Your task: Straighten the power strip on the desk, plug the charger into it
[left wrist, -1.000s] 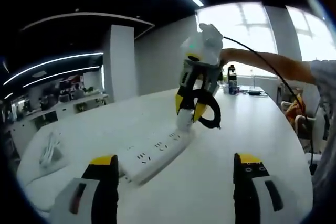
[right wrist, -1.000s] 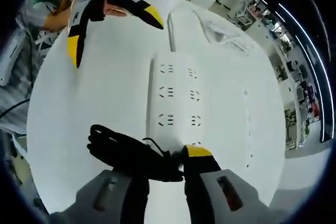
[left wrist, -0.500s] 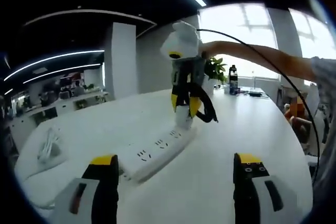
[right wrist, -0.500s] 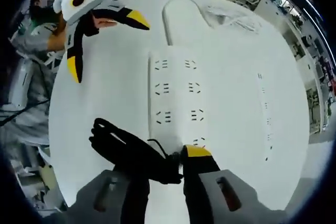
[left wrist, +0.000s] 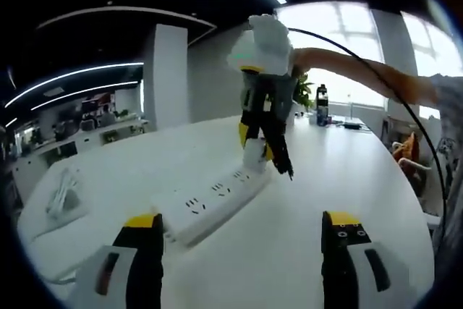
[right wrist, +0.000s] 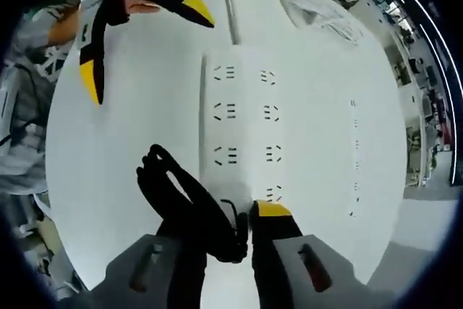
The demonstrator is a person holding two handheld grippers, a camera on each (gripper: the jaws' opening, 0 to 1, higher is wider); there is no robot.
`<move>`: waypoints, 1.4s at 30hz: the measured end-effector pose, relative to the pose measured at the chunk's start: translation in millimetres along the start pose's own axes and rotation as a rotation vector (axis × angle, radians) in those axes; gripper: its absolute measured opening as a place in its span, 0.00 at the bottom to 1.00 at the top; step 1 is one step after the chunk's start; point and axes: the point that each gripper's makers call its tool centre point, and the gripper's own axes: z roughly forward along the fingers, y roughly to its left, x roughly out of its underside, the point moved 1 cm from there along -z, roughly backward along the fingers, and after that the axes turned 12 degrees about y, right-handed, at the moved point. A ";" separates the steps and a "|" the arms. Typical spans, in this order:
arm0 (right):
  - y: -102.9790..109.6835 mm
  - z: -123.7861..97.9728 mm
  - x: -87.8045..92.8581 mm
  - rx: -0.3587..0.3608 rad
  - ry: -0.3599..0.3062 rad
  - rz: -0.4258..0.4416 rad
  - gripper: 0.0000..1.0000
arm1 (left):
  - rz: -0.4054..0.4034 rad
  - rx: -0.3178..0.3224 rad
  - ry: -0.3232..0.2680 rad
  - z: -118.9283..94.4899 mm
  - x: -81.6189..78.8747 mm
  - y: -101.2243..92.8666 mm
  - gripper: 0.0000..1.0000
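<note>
A white power strip lies at a slant on the round white desk, with two rows of sockets. My right gripper stands upright over the strip's far end, shut on a white charger that touches the strip there. The charger's black coiled cable hangs beside it and lies left of my right gripper as a looped bundle. My left gripper is open above the desk, short of the strip's near end. It appears again, open, at the far side.
A white pad with a pale cable lies at the desk's left, and a flat white mat beyond the strip. A bottle and a plant stand at the back. A person's arm reaches in from the right.
The right gripper has turned and straightened over the strip's far end. The cable coil swung from a wide loop on the right to a narrow, edge-on hang. The left gripper stays open.
</note>
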 end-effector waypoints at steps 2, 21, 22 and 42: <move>-8.4 -0.2 -0.1 0.072 0.032 -0.003 0.20 | 0.002 0.001 0.001 1.1 0.7 -0.5 0.92; -2.2 -4.4 -1.8 0.128 -0.168 -0.040 0.47 | 0.022 -0.025 0.026 5.1 7.9 6.4 0.92; -2.1 -5.1 -1.9 0.131 -0.171 -0.040 0.47 | 0.023 -0.024 0.027 5.2 8.1 6.2 0.92; 2.9 -37.0 6.0 0.156 -0.245 -0.003 0.46 | 0.002 -0.024 0.032 5.2 11.2 9.8 0.93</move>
